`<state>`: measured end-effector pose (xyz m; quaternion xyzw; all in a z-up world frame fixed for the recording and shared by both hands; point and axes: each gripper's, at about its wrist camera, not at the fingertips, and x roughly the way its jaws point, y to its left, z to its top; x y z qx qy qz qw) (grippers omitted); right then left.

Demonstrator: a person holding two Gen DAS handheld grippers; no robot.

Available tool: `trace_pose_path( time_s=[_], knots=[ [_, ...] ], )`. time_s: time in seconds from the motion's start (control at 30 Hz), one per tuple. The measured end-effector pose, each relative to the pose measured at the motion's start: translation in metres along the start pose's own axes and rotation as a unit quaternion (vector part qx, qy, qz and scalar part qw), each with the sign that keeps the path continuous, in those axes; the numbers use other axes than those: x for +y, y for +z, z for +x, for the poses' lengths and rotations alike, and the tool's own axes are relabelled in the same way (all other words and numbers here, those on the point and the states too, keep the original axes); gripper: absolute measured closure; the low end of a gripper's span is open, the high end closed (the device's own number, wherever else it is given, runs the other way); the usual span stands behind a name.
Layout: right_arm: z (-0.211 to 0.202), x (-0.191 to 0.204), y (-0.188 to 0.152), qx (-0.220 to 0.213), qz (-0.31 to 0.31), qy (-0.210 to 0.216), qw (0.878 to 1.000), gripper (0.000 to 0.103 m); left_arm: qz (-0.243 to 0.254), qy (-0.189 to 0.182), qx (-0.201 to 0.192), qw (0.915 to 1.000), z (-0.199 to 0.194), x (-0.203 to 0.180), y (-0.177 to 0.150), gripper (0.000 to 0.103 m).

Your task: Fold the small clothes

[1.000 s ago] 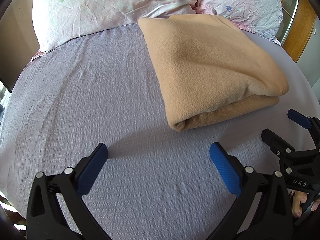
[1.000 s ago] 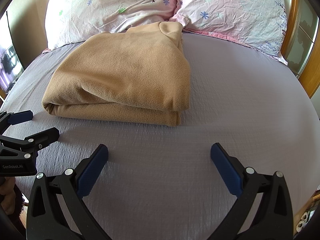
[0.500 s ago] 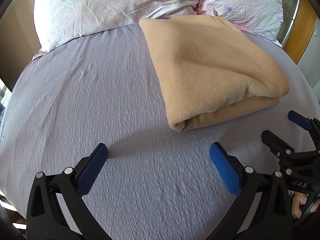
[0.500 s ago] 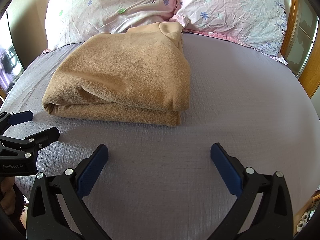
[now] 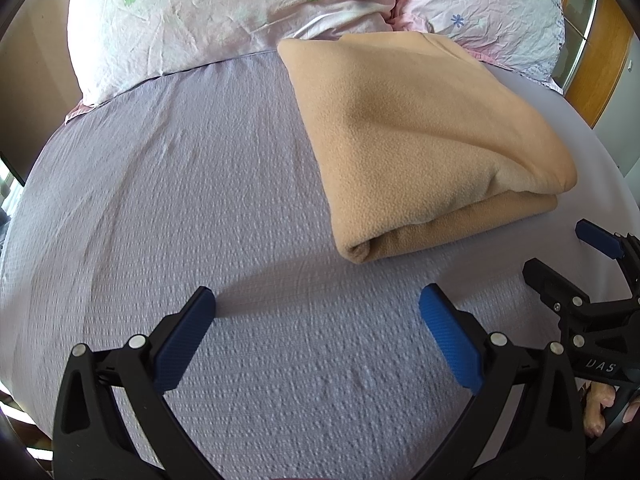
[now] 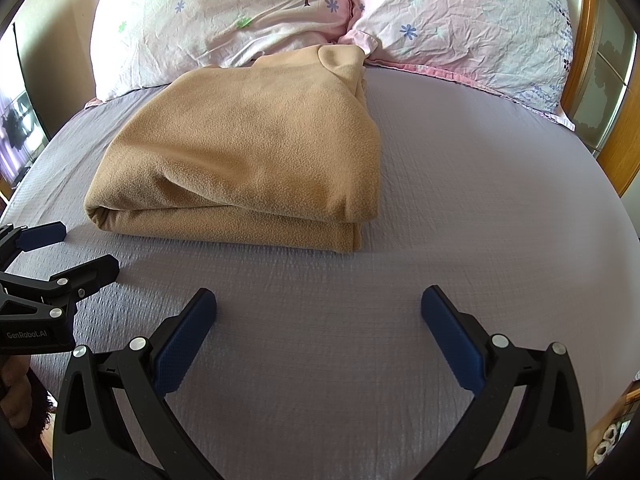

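— Where is the tan fleece garment [image 6: 256,152]?

— It lies folded on the bed [image 6: 460,208], up near the far edge. Its top corner touches the two flowery pillows [image 6: 224,12].

— Is anything holding it?

— No. The left gripper [image 5: 316,320] has its blue fingers [image 5: 186,338] spread wide, with only the purple sheet between them. It sits by the near edge, apart from the folded cloth.

— And the other one?

— The right gripper [image 6: 318,320] is spread wide too, holding nothing. It hangs over the bare sheet near the front edge, just beside the left one.
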<state>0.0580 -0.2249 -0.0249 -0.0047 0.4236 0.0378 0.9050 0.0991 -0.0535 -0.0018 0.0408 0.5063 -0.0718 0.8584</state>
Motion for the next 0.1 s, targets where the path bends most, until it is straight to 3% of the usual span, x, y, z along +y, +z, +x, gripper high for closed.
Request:
trace_pose_path(
  time_s=[0.1],
  knots=[
    [0.0000, 0.0002, 0.0001, 0.000, 0.000, 0.000, 1.000, 0.001, 0.000, 0.000, -0.001, 1.0000, -0.0002, -0.0004, -0.0004, 0.002]
  ],
)
